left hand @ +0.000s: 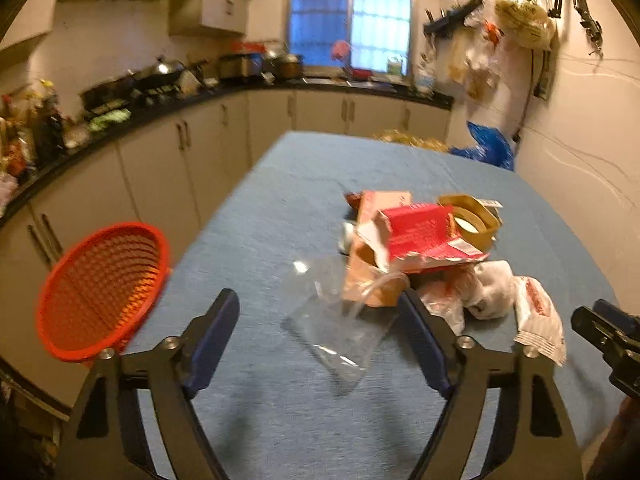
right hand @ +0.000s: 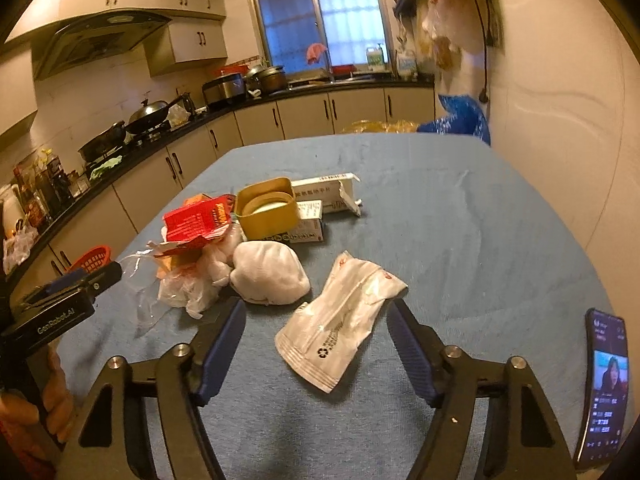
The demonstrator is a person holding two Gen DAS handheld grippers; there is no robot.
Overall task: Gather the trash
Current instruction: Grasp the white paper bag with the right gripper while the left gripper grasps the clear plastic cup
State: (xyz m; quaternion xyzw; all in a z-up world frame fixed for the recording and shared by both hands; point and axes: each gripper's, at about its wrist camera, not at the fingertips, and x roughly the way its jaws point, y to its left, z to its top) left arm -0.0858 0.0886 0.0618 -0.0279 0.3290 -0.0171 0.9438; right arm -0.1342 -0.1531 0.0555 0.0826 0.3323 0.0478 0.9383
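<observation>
Both my jaws stand apart and empty. Nearest, my left gripper (left hand: 320,332) frames a clear plastic bag (left hand: 340,328); my right gripper (right hand: 316,340) frames a white wrapper (right hand: 340,320) on the desk (right hand: 460,220). Farther lies the trash heap (right hand: 240,232). The red basket (left hand: 100,292), at the left edge, looks empty: I judge nothing collected yet.

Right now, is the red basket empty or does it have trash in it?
Empty, as far as shows. The red basket tilts toward the left camera and only bare weave shows inside; the trash lies on the blue table.
</observation>
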